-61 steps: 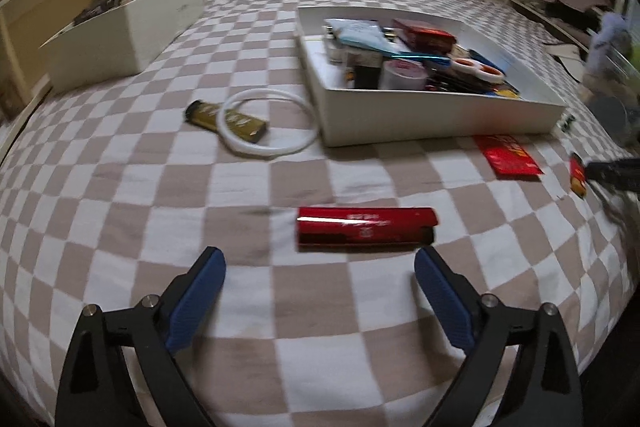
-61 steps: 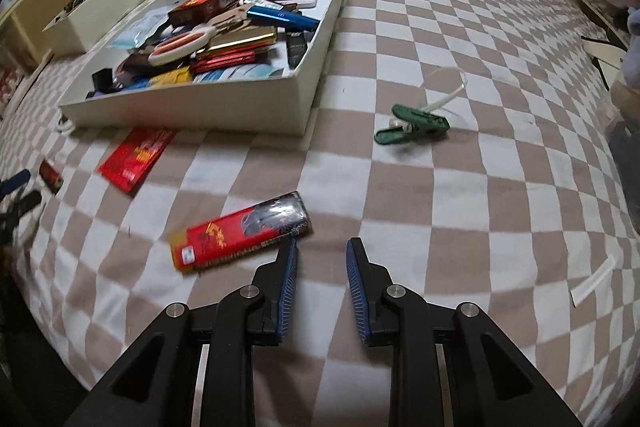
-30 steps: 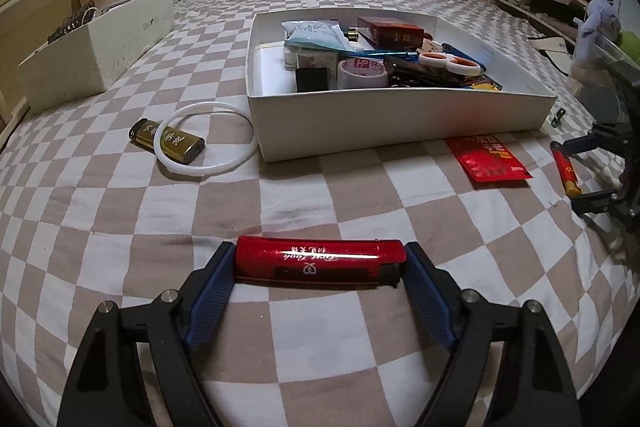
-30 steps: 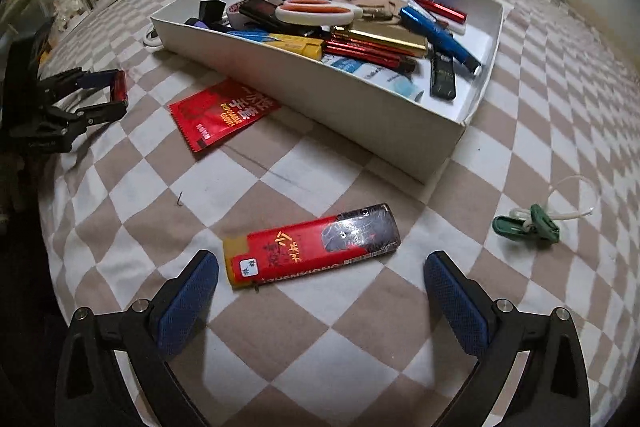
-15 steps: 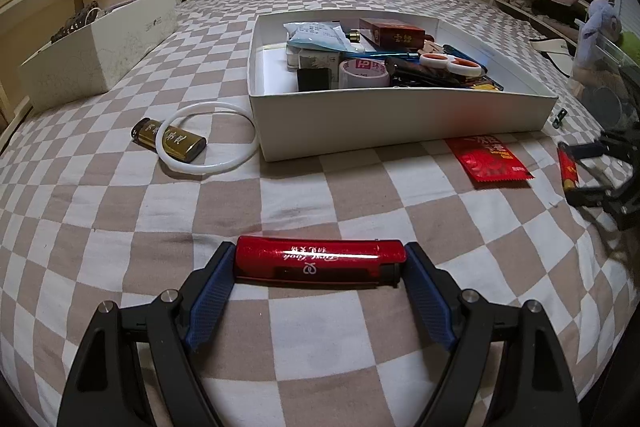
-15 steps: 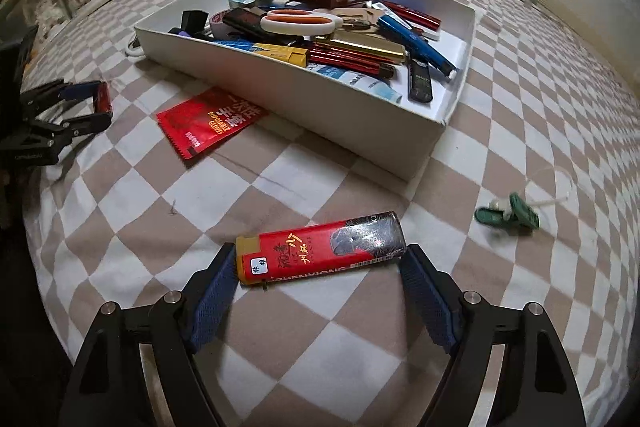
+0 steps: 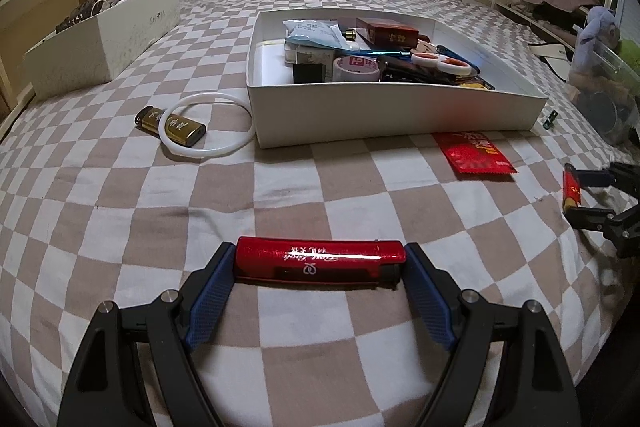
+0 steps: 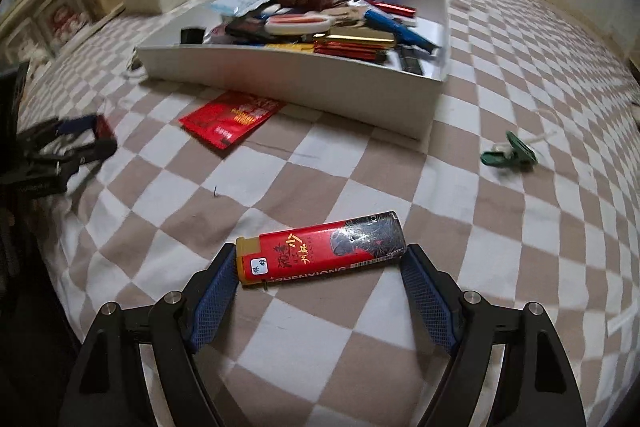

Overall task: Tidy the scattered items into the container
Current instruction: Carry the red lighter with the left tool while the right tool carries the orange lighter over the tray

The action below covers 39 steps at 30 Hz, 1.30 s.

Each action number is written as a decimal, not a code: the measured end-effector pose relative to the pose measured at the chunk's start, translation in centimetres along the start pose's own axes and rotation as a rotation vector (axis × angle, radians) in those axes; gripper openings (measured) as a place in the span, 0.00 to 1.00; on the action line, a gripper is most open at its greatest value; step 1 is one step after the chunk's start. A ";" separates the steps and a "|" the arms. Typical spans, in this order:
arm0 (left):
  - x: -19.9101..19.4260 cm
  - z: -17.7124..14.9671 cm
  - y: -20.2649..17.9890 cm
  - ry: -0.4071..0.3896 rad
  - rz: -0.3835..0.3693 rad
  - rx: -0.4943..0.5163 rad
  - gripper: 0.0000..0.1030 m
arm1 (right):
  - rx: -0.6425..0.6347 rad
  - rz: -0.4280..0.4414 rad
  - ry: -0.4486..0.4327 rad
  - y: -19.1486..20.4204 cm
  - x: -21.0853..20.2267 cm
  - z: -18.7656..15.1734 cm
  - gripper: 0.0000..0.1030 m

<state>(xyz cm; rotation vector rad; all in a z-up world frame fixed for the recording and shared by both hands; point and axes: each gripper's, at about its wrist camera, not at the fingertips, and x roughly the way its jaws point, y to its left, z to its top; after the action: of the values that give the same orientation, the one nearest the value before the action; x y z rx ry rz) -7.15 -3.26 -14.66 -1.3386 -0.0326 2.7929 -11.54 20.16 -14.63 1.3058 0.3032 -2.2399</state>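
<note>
My left gripper [image 7: 319, 273] is shut on a glossy red lighter [image 7: 318, 263], gripped end to end, low over the checkered bedspread. My right gripper [image 8: 318, 269] is shut on a red printed lighter [image 8: 322, 253] with a yellow end, also gripped end to end. The white container [image 7: 400, 115] holds several items and sits ahead of both grippers; it also shows in the right wrist view [image 8: 304, 83]. A red packet [image 7: 474, 157] lies in front of it, and shows in the right wrist view [image 8: 232, 119].
A gold lighter [image 7: 170, 125] lies under a white ring [image 7: 206, 125] left of the container. A green clip [image 8: 508, 157] lies to its right. A second white box [image 7: 100, 39] stands at the far left by a wooden shelf.
Both grippers have closed onto their lighters. The right gripper has lifted its lighter and the view has shifted towards the container. The left gripper has barely moved.
</note>
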 end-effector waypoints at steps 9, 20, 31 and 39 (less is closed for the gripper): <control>-0.9 0.5 -0.2 -0.009 -0.035 -0.049 0.80 | 0.122 0.081 -0.071 0.6 -2.1 0.3 0.80; -2.0 6.1 -0.9 -0.108 -0.066 -0.050 0.80 | 0.062 0.084 -0.166 0.7 -4.0 6.0 0.80; -0.8 11.2 -0.5 -0.169 -0.068 -0.082 0.80 | 0.086 0.052 -0.170 -2.2 -1.7 10.9 0.80; 0.9 12.8 -0.4 -0.143 -0.065 -0.085 0.80 | 0.005 0.079 -0.103 -2.7 1.8 12.6 0.80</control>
<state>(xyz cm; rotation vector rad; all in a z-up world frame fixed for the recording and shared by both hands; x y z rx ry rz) -17.66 -2.83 -7.33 -1.1286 -0.1989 2.8559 -23.10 16.32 -9.96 1.1790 0.2047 -2.2337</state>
